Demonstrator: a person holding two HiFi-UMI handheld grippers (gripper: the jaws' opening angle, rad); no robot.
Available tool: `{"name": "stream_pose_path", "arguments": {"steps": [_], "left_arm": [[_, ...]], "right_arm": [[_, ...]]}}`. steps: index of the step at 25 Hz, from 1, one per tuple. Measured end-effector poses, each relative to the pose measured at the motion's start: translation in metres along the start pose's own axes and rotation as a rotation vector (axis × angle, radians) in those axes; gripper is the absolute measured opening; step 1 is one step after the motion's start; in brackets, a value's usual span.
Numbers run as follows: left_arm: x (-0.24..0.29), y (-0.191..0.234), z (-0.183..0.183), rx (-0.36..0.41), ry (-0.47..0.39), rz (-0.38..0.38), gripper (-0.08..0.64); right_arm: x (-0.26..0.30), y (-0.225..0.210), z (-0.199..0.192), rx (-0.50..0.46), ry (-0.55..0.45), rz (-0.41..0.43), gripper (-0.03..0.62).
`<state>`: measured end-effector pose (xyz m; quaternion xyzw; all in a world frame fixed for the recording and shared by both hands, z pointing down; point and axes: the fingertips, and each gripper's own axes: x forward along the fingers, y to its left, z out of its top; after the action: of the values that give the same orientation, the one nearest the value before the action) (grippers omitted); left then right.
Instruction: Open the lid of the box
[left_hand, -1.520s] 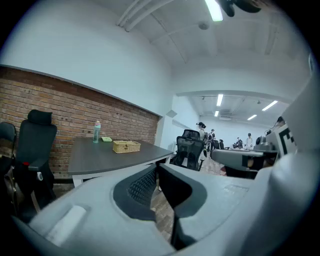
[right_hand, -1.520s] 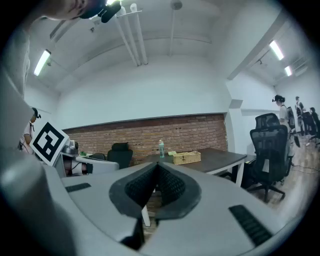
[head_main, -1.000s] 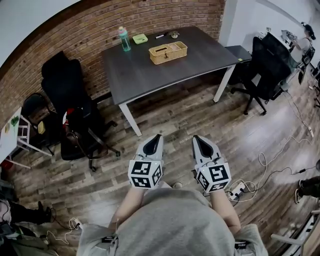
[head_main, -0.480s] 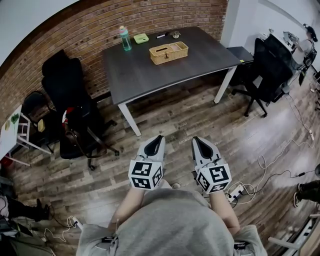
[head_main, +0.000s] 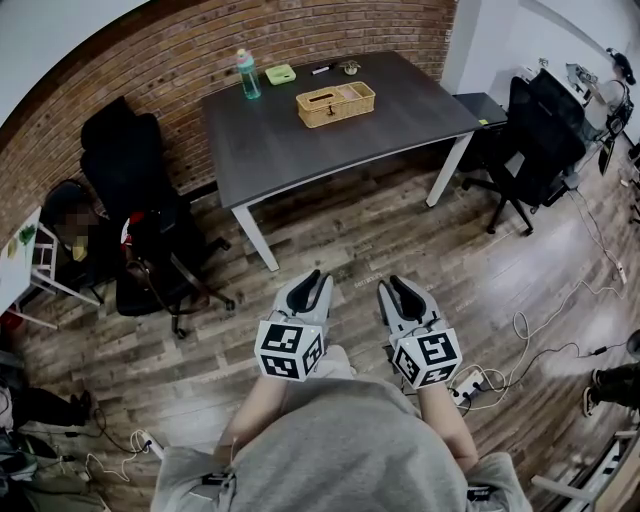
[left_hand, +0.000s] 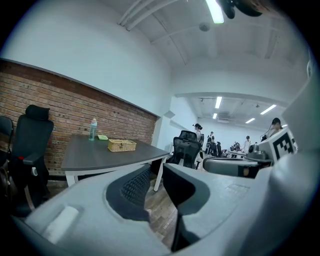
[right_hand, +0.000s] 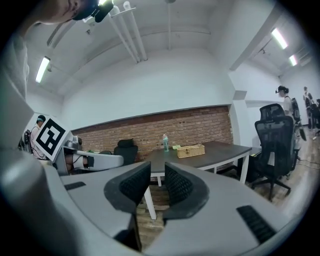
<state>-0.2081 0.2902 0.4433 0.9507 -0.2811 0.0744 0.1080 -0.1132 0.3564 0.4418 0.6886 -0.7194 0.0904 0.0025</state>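
In the head view, the left gripper (head_main: 311, 287) and the right gripper (head_main: 397, 293) are held side by side over the wooden floor (head_main: 350, 230). Both pairs of jaws are parted a little and are opening, with nothing between them. The wicker box (head_main: 335, 104) is set well ahead of both grippers, on the dark table (head_main: 290, 150). A bottle (head_main: 247, 77) is stood beyond the left gripper, to the left of the box.

In the left gripper view, only floor is seen through the gap between the ribbed pads. The box is seen far ahead, to the left of the jaws. The right gripper is seen just to the right.

In the right gripper view, the jaws are likewise parted and empty. The box is seen far ahead, slightly to their right. An office chair (right_hand: 272, 145) is placed further right.
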Motion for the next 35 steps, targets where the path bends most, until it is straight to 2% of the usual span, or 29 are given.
{"name": "stream_pose_path", "arguments": {"steps": [12,25,35], "left_arm": [[0.024,0.003,0.003,0.013,0.004,0.005,0.169],[0.086,0.054,0.005,-0.071,-0.006,0.05,0.173],[0.165,0.091,0.031,-0.065,0.006,0.031,0.173]], "right_arm": [[0.015,-0.028,-0.004,0.046,0.013,-0.007,0.187],[0.085,-0.072,0.0,0.063,0.025,0.005,0.191],[0.167,-0.114,0.027,0.042,0.03,0.027,0.19]]}}
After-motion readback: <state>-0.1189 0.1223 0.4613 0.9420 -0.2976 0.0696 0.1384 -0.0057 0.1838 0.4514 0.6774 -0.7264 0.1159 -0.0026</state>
